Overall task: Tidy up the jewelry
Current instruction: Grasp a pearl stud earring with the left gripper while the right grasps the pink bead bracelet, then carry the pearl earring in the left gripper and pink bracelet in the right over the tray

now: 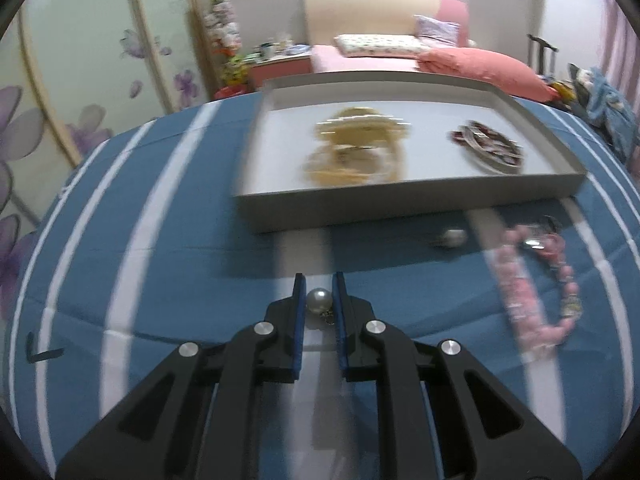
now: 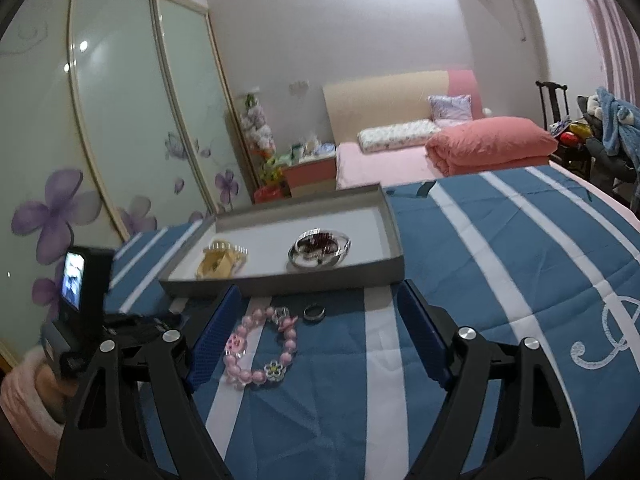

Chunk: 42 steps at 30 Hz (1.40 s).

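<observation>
My left gripper [image 1: 319,286] is shut on a pearl earring [image 1: 319,300] and holds it above the blue striped cloth, in front of the grey tray [image 1: 400,202]. The tray holds a gold hair clip [image 1: 356,148] and a dark red bracelet [image 1: 486,144]. A pink bead bracelet [image 1: 536,284] and a second pearl [image 1: 454,238] lie on the cloth to the right. In the right wrist view, my right gripper [image 2: 320,304] is open and empty above the pink bead bracelet [image 2: 260,346], with a dark ring [image 2: 314,313] beside it and the tray [image 2: 280,280] just beyond.
The blue and white striped cloth [image 2: 500,280] covers the table. The left gripper's body and camera [image 2: 80,280] show at the left of the right wrist view. A bed with pink bedding [image 2: 480,148] and a wardrobe [image 2: 100,140] stand behind.
</observation>
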Available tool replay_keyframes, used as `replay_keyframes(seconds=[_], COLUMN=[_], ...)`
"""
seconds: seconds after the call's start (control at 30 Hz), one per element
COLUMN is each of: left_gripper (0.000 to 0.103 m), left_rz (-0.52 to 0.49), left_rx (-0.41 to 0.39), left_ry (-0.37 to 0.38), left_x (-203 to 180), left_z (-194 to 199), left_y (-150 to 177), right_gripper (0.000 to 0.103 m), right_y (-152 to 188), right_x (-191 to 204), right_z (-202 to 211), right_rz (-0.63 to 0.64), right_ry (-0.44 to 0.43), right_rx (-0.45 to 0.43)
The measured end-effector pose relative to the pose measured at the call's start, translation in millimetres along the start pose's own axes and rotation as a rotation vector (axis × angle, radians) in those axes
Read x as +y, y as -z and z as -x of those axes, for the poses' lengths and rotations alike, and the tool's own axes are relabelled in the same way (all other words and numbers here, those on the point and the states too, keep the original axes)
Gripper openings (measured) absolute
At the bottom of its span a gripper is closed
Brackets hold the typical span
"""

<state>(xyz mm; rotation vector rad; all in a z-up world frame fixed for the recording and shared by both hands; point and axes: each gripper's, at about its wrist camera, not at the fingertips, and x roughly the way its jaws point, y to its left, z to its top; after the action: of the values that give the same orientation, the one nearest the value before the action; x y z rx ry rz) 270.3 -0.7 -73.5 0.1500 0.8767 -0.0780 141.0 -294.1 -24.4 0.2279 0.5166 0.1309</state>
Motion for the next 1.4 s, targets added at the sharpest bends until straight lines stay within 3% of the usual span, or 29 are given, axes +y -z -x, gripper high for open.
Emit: replay_keyframes(seconds=[0.13,0.27,0.5,0.6,0.67,0.77,1.0,1.17,1.4], left_gripper=[0.014,0.014,0.014,0.014,0.014,0.014,0.014,0.014,0.014], left_rz=[0.046,0.053,0.062,0.061,0.062,0.063,0.088,0.096,0.071], left_rx=[0.007,0.008,0.008,0.008,0.008,0.009,-0.003,-0.069,-0.238], left_ry=[-0.038,-0.040,-0.025,-0.026,-0.025,-0.025,-0.018,-0.051,-0.139], left_x=[27.9,34.8,42.2,42.9,42.6,41.1,40.1,38.1,21.5], left_z=[0.7,1.4,2.8,2.6,2.6,1.1,6.5,21.7,57.2], left_y=[2.7,5.3,6.5,6.6,6.5,4.0,5.5,9.0,4.6], right_gripper=[0.055,0.046,0.030,0.014,0.014,0.014,0.014,0.014,0.014], right_y=[5.1,11.3,17.8,19.1,20.3,22.8,8.7,-2.9,-15.7], right_x=[14.4,31.3,36.6,37.4,36.7,34.5,34.4,37.3,44.8], right_z=[-29.0,-60.3,-91.9,-89.0,-85.8,-74.6,-24.8,-5.7,11.2], right_rz=[0.060,0.109,0.129,0.158,0.157,0.147,0.143,0.153,0.174], right_ry=[0.013,0.027,0.073,0.088,0.083,0.064,0.023,0.029,0.053], right_rx=[0.135,0.257,0.376,0.377,0.379,0.348,0.151,0.037,-0.119])
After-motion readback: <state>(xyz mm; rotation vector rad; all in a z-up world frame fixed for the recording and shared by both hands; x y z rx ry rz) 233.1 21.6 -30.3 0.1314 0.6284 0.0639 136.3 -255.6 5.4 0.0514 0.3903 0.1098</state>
